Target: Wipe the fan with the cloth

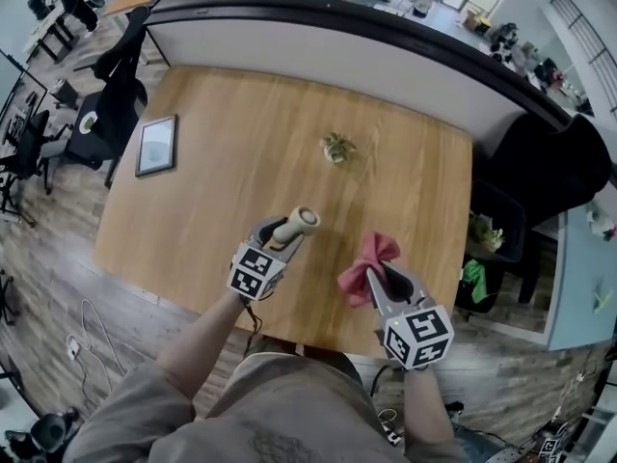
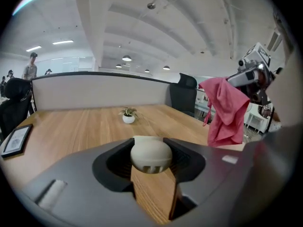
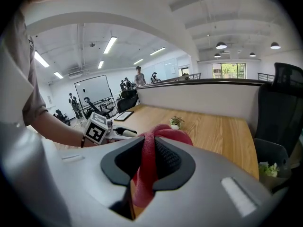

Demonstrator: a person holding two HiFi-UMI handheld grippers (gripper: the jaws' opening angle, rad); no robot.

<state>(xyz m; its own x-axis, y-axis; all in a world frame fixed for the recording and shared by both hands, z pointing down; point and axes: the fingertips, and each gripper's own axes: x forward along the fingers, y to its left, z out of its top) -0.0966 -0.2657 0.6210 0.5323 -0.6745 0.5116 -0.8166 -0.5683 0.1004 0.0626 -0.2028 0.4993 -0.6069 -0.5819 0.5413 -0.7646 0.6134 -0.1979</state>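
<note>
Head view: one fan [image 1: 303, 220], one cloth [image 1: 359, 278], two grippers [image 1: 281, 232] [image 1: 378, 276]

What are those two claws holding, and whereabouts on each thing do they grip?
The left claw clamps the beige fan by its body, rounded end poking out. The right claw pinches the pink cloth at its bunched middle.

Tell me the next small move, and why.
Probably carry the right gripper and its pink cloth across to the fan clamped in the left gripper: both are gripped, but a gap separates cloth and fan.
</note>
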